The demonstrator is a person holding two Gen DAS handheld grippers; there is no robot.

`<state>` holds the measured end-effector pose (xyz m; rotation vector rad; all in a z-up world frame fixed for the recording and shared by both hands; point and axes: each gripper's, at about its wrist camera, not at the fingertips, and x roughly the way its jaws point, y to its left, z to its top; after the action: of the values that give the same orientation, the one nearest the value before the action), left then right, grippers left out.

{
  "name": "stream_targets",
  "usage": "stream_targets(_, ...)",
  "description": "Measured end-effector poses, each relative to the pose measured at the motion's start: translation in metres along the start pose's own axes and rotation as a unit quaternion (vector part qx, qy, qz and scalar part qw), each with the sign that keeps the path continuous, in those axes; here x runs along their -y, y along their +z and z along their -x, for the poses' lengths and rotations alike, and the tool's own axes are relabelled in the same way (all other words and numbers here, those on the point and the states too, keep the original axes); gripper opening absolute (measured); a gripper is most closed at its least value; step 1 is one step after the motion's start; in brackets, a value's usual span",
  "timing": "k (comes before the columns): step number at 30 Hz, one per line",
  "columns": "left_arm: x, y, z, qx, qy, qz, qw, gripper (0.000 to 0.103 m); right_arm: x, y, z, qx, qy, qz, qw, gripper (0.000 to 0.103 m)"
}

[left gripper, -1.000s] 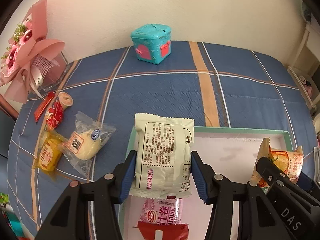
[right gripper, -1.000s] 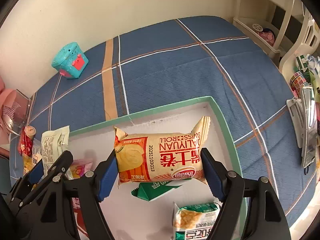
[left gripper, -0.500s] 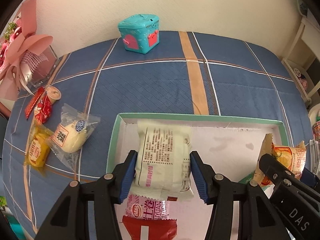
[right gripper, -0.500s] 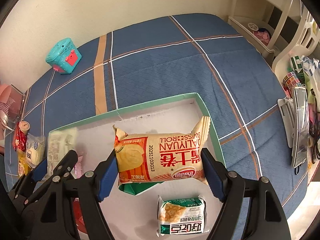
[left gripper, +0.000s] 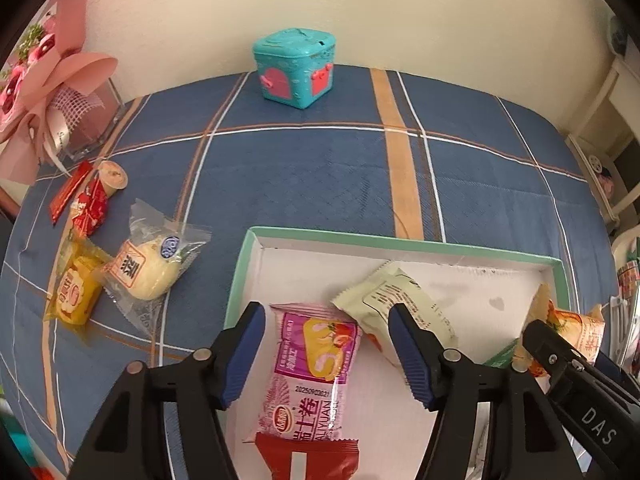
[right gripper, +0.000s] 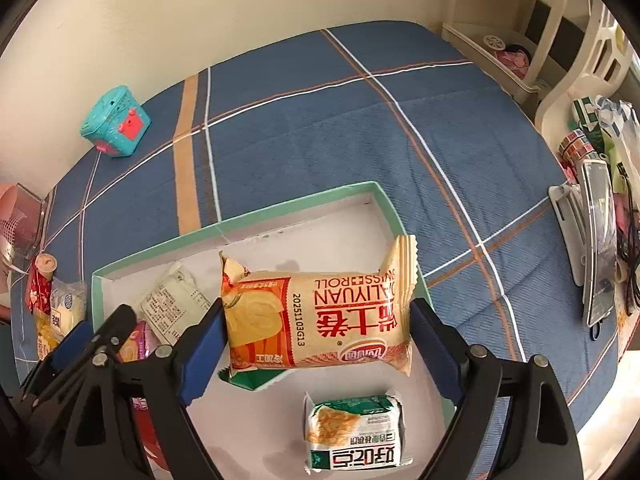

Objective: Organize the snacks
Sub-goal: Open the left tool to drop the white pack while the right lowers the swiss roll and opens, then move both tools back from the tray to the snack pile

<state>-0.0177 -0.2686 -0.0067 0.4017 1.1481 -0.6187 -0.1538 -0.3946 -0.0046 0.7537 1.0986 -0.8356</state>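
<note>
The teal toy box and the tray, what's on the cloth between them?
Nothing. In the left wrist view, only bare blue plaid cloth lies between the teal toy box and the tray.

A blue cloth [left gripper: 304, 176] is crossed by white, orange and tan stripes. At 12 o'clock a teal box [left gripper: 295, 67] bears pink patches. The tray [left gripper: 400, 242] is rimmed mint green, white inside. A pink-and-red pack [left gripper: 310, 368] is seen at 6 o'clock, a yellow one [left gripper: 74, 292] at 9.
</note>
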Motion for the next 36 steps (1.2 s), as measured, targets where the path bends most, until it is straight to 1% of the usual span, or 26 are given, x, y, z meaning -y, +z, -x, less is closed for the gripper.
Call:
stream_targets(3,-0.004,0.0,0.001,0.0,0.001,0.006,1.0,0.071,0.005,0.0,0.001,0.002,0.0,-0.01,1.0,0.089)
stream_targets(6,-0.006,0.0,-0.001,-0.002,0.005,0.013,0.9999,0.078,0.007,0.001,0.002,0.008,-0.001,-0.015,1.0,0.089)
stream_targets(8,-0.008,0.0,-0.002,-0.003,0.005,0.015,0.9999,0.078,0.008,0.002,0.003,0.012,-0.001,-0.02,1.0,0.092)
stream_targets(12,-0.009,0.0,-0.002,-0.003,0.01,0.017,0.9998,0.081,0.01,0.001,0.004,0.014,0.003,-0.028,0.999,0.093)
stream_targets(14,-0.01,0.0,-0.003,-0.003,0.012,0.018,0.9998,0.085,0.01,0.001,0.005,0.017,0.003,-0.028,0.999,0.093)
stream_targets(15,-0.011,0.0,-0.003,-0.003,0.014,0.019,0.9997,0.087,0.01,0.001,0.006,0.021,0.003,-0.028,0.999,0.097)
stream_targets(17,-0.013,0.001,-0.003,-0.002,0.018,0.023,0.9996,0.096,0.011,0.001,0.007,0.025,0.004,-0.03,0.999,0.101)
stream_targets(20,-0.016,0.001,-0.003,-0.001,0.023,0.03,0.9993,0.102,0.012,0.0,0.01,0.032,0.003,-0.033,0.999,0.102)
stream_targets(29,-0.026,0.0,-0.007,0.002,0.049,0.043,0.9979,0.103,0.009,0.001,0.009,0.037,0.001,-0.027,0.999,0.102)
stream_targets(36,-0.041,0.004,-0.003,0.001,0.048,0.062,0.9969,0.103,-0.005,0.0,0.019,0.047,-0.004,-0.006,0.999,0.102)
